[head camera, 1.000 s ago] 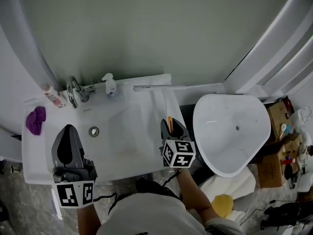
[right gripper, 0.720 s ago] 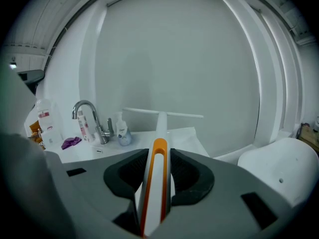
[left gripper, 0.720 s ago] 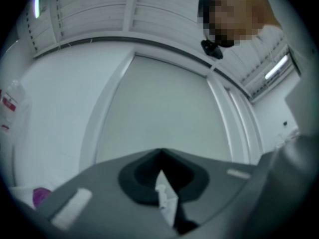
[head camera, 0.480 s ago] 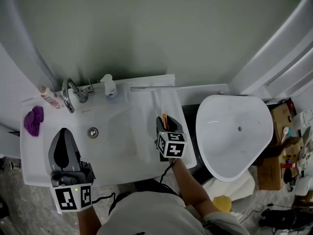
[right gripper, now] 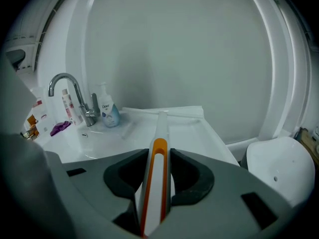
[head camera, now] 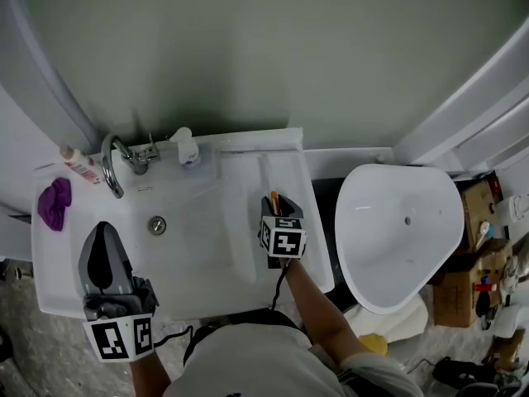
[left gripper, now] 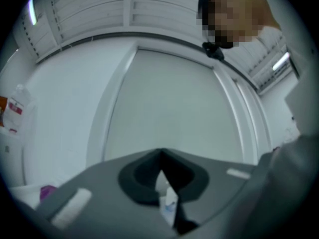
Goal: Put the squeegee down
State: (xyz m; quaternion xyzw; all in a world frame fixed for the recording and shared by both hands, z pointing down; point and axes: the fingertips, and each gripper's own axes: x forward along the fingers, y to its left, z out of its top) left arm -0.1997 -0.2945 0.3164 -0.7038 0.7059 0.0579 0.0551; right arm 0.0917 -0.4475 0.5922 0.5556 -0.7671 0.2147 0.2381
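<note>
**Squeegee.** The squeegee (right gripper: 159,133) is held over the right-hand deck of the washbasin (head camera: 66,279). Its long axis runs from the person straight toward the rear wall. The orange-striped handle end points back at the person. The blade end points at the wall and lies crosswise at the rear rim of the washbasin, right of the soap bottle (right gripper: 107,113) and the faucet (right gripper: 67,91). No view shows whether the blade touches the deck.

**Right gripper.** The right gripper (right gripper: 158,171) has its fingers (right gripper: 192,176) clenched on the handle, one pad against each side. In the head view the right gripper (head camera: 279,212) sits over the right half of the washbasin, nose toward the wall and tilted downward. The forearm enters from the lower edge of that view.

**Left gripper.** The left gripper (head camera: 101,259) is over the front left corner of the washbasin and points toward the wall, close to level. Its fingers (left gripper: 144,176) meet at the tips and grasp nothing.

**Surroundings.** A purple cloth (head camera: 54,203) lies on the left deck. A toilet (head camera: 397,238) stands right of the washbasin.
</note>
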